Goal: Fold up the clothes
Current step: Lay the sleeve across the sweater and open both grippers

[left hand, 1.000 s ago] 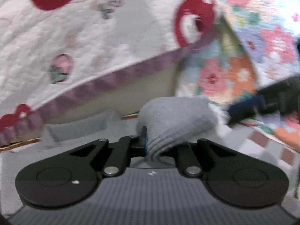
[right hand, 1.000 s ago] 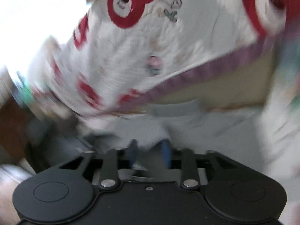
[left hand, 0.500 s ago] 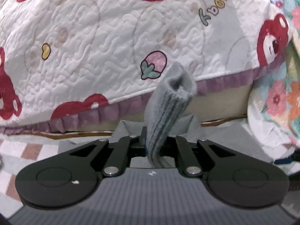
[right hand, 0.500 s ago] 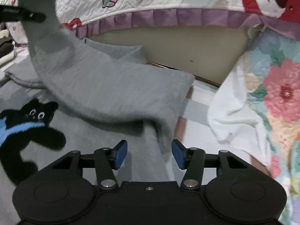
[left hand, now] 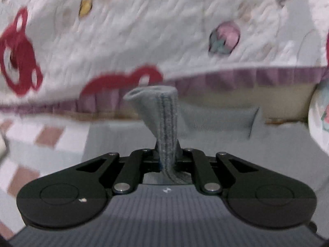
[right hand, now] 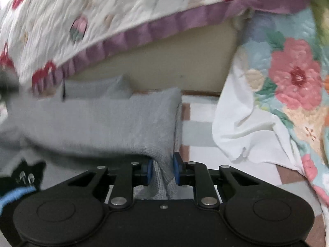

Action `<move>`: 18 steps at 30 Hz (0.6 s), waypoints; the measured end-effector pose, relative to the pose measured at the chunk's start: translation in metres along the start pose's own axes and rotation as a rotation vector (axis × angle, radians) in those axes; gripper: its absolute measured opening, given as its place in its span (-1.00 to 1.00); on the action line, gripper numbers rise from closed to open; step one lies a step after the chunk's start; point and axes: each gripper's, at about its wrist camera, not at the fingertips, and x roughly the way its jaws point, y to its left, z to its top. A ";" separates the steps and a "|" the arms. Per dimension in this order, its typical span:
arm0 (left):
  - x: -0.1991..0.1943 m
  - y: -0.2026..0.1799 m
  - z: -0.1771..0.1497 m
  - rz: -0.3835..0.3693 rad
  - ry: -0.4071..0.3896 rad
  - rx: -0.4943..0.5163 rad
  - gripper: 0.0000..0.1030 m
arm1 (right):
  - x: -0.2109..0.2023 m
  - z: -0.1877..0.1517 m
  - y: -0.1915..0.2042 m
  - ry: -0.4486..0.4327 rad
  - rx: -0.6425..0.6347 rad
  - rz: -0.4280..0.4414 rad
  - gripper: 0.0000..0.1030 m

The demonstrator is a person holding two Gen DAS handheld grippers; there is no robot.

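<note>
Grey sweater [right hand: 98, 121] lies spread on the checked mat [right hand: 197, 127] below the quilt [right hand: 107, 16]. Its ribbed cuff [left hand: 164, 123] stands up from between the left gripper [left hand: 167, 160] fingers, pinched tight. A fold of its right edge sits between the right gripper [right hand: 162, 170] blue pads [right hand: 147, 171], which press narrowly against it. A floral blanket [right hand: 294, 78] hangs just right.
</note>
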 end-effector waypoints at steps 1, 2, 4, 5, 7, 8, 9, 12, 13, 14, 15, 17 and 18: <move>0.001 0.004 -0.003 0.003 0.010 -0.020 -0.84 | -0.002 0.000 0.000 -0.008 0.002 -0.006 -0.58; 0.002 0.008 -0.005 0.004 0.016 -0.043 -0.83 | -0.002 -0.001 0.001 -0.005 -0.007 -0.011 -0.58; 0.004 0.013 -0.008 -0.009 0.041 -0.075 -0.83 | 0.001 -0.005 0.003 0.012 -0.036 -0.022 -0.56; 0.001 0.014 -0.008 -0.016 0.029 -0.074 -0.83 | 0.002 -0.008 0.004 0.020 -0.050 -0.027 -0.55; -0.008 0.011 -0.008 -0.029 -0.035 -0.046 -0.83 | 0.005 -0.012 0.006 0.037 -0.079 -0.038 -0.54; -0.015 0.009 -0.008 -0.042 -0.083 -0.014 -0.83 | 0.006 -0.014 0.007 0.045 -0.093 -0.044 -0.54; -0.022 0.005 -0.008 -0.051 -0.124 0.028 -0.83 | 0.008 -0.016 0.008 0.054 -0.108 -0.049 -0.54; -0.015 -0.001 -0.009 0.024 -0.024 0.064 -0.67 | 0.008 -0.019 0.006 0.071 -0.110 -0.047 -0.51; -0.004 0.001 -0.010 0.084 0.077 0.049 -0.62 | 0.008 -0.020 0.005 0.077 -0.112 -0.045 -0.50; 0.004 0.005 -0.013 0.131 0.155 0.034 -0.48 | 0.006 -0.020 0.002 0.097 -0.085 -0.037 -0.48; 0.010 0.009 -0.015 0.167 0.216 0.022 -0.45 | 0.003 -0.020 -0.001 0.123 -0.045 -0.026 -0.48; 0.009 0.017 -0.019 0.169 0.249 0.034 -0.21 | -0.004 -0.019 -0.007 0.176 0.036 -0.004 -0.43; 0.003 0.022 -0.020 0.161 0.252 0.035 0.00 | -0.017 -0.021 -0.009 0.175 0.080 0.025 -0.39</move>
